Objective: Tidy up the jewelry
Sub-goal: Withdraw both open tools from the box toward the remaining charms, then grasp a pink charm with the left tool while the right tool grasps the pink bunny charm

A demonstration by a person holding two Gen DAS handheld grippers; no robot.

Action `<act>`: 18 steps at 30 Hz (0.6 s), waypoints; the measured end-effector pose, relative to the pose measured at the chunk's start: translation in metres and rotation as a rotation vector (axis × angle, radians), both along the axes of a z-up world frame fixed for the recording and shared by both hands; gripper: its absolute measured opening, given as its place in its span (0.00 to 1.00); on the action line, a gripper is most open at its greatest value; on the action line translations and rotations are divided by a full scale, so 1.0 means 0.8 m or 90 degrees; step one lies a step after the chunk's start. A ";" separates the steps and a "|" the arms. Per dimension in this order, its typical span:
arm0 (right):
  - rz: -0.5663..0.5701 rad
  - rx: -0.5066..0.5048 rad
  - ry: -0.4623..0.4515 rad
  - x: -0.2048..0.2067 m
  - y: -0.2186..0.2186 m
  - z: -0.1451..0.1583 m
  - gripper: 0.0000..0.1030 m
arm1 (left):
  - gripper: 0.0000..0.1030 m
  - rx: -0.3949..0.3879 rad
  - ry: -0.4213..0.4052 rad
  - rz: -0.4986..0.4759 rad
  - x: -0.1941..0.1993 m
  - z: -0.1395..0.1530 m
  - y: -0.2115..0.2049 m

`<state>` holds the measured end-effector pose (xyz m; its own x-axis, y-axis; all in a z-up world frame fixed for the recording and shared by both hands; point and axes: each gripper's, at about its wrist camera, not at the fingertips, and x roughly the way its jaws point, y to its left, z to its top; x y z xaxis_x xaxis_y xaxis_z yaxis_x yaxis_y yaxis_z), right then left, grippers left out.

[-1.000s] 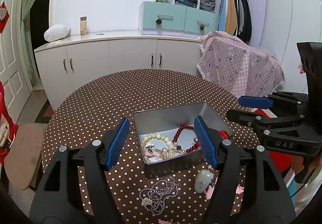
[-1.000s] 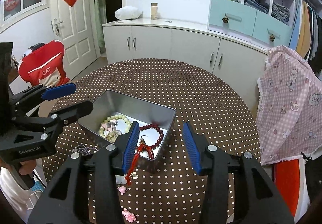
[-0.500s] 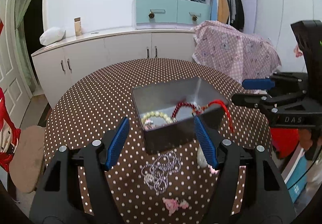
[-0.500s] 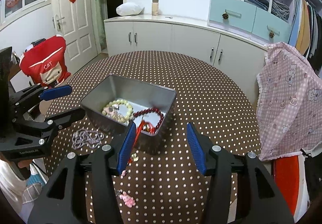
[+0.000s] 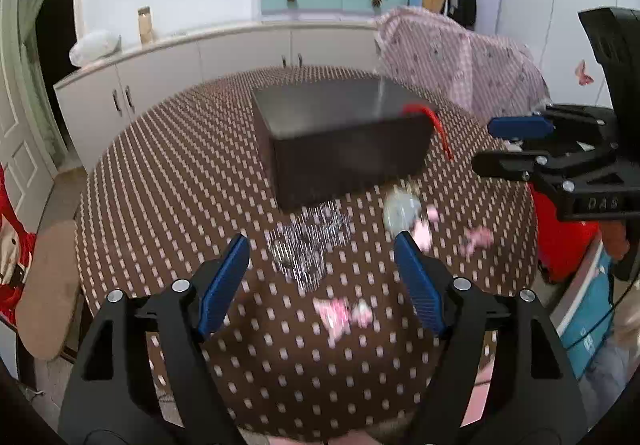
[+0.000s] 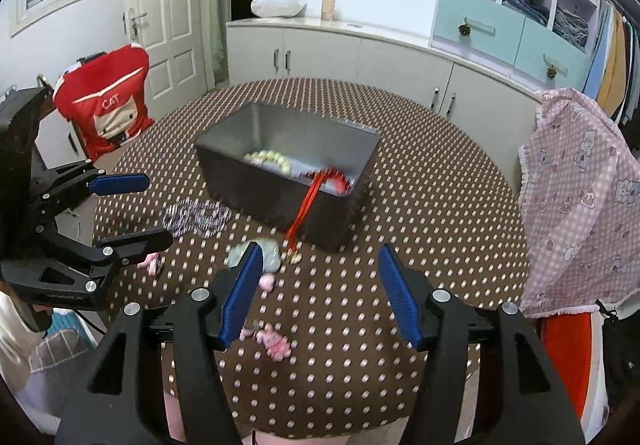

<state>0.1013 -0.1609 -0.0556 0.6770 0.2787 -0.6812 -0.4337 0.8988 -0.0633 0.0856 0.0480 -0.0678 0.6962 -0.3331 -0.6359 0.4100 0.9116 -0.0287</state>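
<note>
With both grippers' jaws just widened and empty, left gripper [image 5: 322, 273] above the chain [image 5: 310, 245], the red cord [image 6: 306, 205] hung over the tin [image 6: 280, 189] rim and risked snagging, dragging beads onto the tabletop [image 6: 420, 205].

The left gripper [image 5: 322, 277] pointed steeply downward, its jaws wide apart after just opening further, with nothing between the blue pads. The right gripper [image 6: 320, 289] tilted down likewise, jaws also just widened and empty.
</note>
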 end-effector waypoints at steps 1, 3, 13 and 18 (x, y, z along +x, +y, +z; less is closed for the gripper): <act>0.005 0.002 0.007 -0.004 0.000 -0.005 0.55 | 0.73 0.003 0.003 -0.001 -0.002 -0.003 -0.001; 0.015 0.003 0.016 -0.009 0.002 -0.011 0.56 | 0.73 0.007 0.009 -0.001 -0.010 -0.010 0.001; 0.035 -0.011 0.058 -0.024 0.012 -0.046 0.56 | 0.73 0.004 0.031 -0.025 -0.024 -0.020 0.000; 0.046 -0.016 0.052 -0.028 0.015 -0.055 0.56 | 0.72 0.014 0.021 -0.033 -0.028 -0.028 -0.012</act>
<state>0.0786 -0.1486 -0.0996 0.5976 0.3067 -0.7408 -0.5020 0.8636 -0.0474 0.0635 0.0386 -0.0898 0.6567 -0.3548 -0.6655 0.4565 0.8894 -0.0237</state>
